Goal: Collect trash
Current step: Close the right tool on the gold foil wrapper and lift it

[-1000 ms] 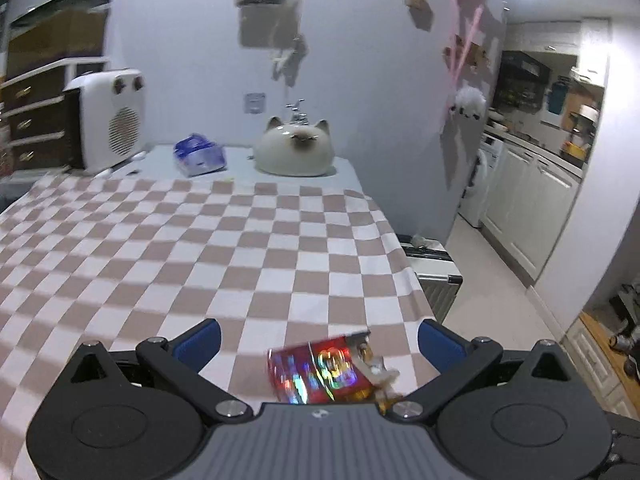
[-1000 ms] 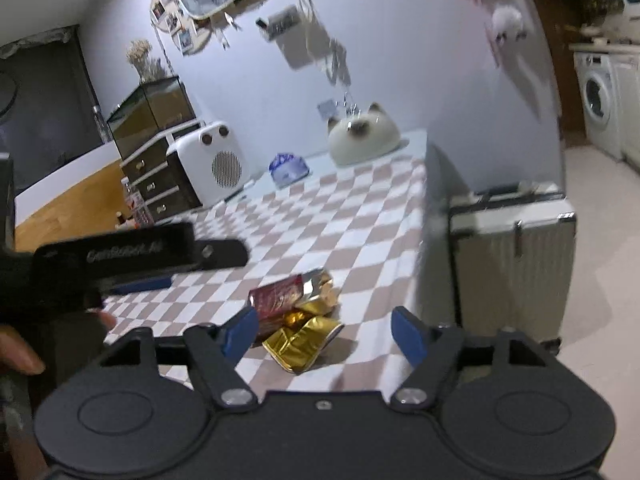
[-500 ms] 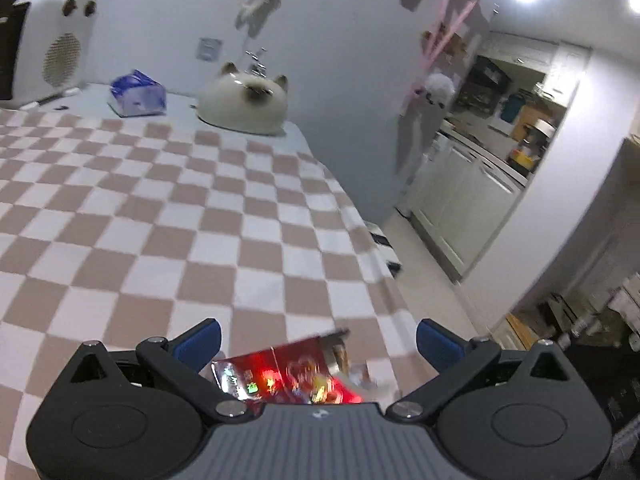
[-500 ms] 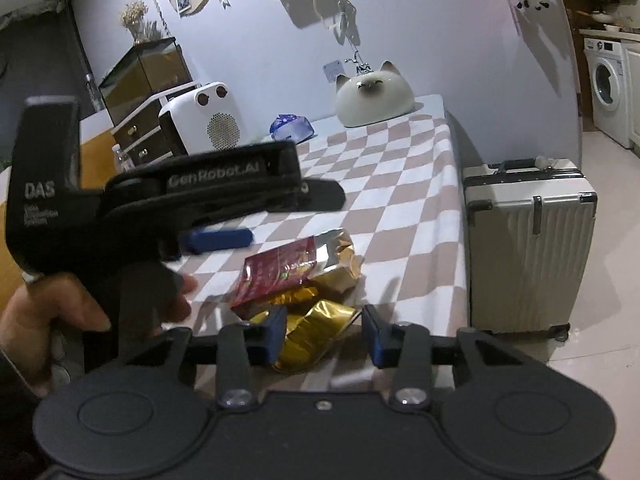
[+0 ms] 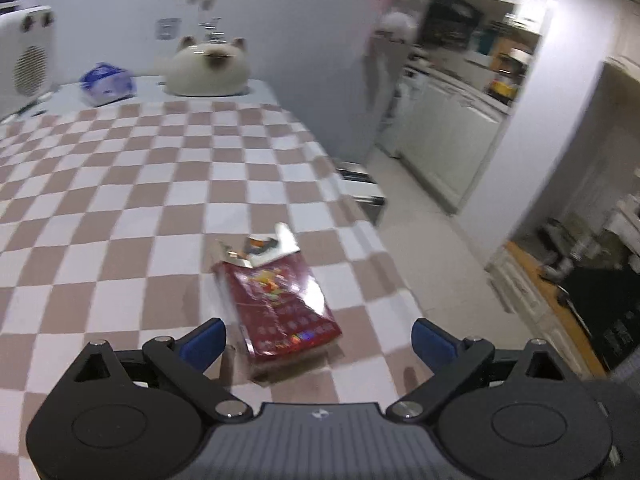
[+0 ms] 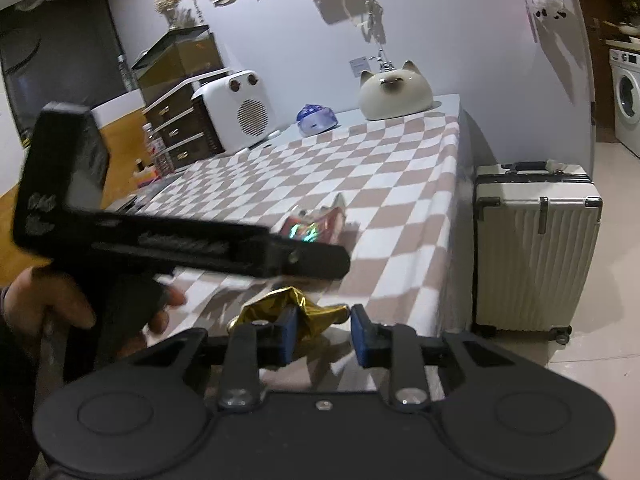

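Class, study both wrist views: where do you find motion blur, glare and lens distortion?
Left wrist view: slight smear overall, and the red wrapper is soft; the kitchen doorway bows from the fisheye. Right wrist view: the left gripper streaks across, blurred; the red wrapper shows an iridescent glint; the suitcase stays sharp.

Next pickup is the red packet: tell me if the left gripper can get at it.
Probably yes: the red packet lies flat on the checked cloth, directly ahead of the left gripper, whose open jaws have nothing between.
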### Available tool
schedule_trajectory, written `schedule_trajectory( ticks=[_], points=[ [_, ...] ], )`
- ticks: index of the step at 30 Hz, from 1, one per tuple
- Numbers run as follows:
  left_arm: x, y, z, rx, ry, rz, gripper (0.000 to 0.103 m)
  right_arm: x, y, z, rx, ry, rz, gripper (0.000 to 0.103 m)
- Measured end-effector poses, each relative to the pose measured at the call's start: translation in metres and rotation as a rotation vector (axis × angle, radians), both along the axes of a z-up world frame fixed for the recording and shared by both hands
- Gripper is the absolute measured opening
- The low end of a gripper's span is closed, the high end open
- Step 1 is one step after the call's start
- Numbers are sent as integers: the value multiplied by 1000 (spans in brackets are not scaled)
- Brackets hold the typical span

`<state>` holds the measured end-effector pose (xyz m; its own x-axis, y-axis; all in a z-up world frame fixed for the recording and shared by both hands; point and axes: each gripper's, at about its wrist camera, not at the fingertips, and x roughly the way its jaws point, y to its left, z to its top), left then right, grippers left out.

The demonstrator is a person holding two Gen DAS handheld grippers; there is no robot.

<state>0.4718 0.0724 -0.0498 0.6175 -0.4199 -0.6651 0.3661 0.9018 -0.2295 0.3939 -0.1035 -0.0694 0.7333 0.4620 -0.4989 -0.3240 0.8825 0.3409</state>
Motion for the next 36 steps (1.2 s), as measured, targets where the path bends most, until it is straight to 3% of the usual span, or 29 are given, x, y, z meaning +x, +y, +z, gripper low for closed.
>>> schedule_trajectory(
  ticks=[5,10,15,17,32,36],
  points=[
    [18,-9,-3,43,50,134,93,-29,-5,2,-12,-2,39,28],
    [31,-27,-6,156,63,216,85,-53,-11,4,-32,-9,63,28],
    [31,-30,-3,216,61,242,58,-67,-17,5,-55,-13,82,27],
    [24,-26,-2,208,60,229,56,-72,-17,6,-60,-14,86,27],
    [-109,28,14,153,-71,178,55,-139,0,9,-176,-14,232,28],
    [-142,38,23,127,-100,173,55,-153,8,12,-284,-64,257,42]
  ],
)
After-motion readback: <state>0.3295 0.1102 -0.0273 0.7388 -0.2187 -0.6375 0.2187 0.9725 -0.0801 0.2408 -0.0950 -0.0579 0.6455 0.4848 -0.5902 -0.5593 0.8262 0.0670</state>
